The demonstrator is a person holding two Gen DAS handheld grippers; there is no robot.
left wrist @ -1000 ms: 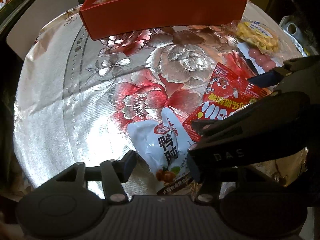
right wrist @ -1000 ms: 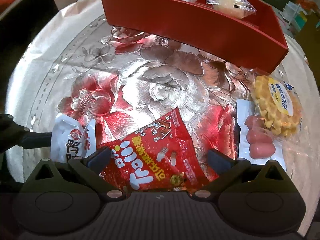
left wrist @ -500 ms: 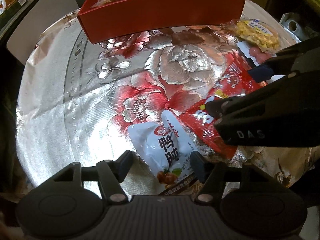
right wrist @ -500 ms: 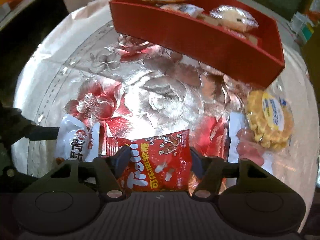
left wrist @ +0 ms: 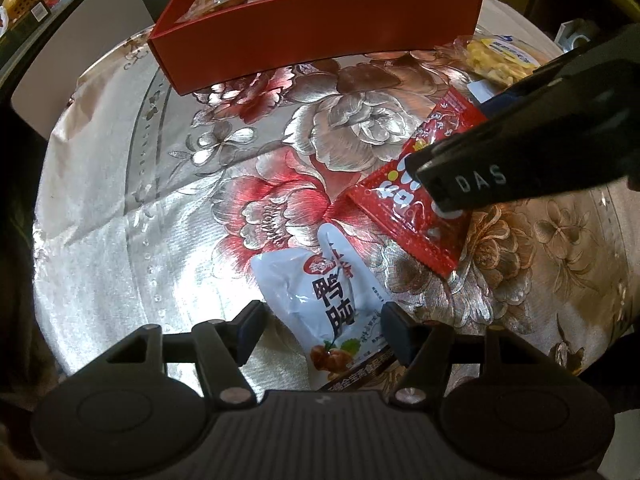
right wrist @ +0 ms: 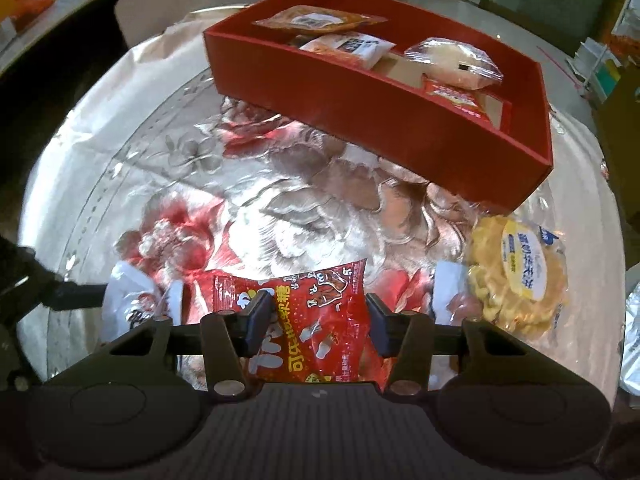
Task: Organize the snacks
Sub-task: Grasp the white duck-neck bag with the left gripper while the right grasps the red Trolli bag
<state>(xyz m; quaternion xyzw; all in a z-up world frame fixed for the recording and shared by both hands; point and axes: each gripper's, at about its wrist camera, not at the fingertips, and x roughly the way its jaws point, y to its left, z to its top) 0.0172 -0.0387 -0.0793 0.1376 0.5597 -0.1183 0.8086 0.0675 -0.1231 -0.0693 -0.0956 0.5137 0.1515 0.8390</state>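
Note:
My right gripper (right wrist: 318, 322) is shut on a red snack packet (right wrist: 316, 320) and holds it lifted above the table; the packet also shows in the left wrist view (left wrist: 404, 216), hanging from the right gripper. My left gripper (left wrist: 322, 330) is open, its fingers either side of a white snack packet (left wrist: 328, 300) that lies on the flowered tablecloth; that packet also shows in the right wrist view (right wrist: 128, 300). A red box (right wrist: 384, 120) with several packets inside stands at the far side of the table; it also shows in the left wrist view (left wrist: 312, 36).
A yellow round snack in clear wrap (right wrist: 516, 276) and a pack of pink sausages (right wrist: 452, 300) lie at the right, near the box's corner. The round table (left wrist: 100, 208) falls away at the left and right edges.
My right gripper has closed on the red packet and lifted it off the cloth toward the box. My left gripper has stayed open around the white packet.

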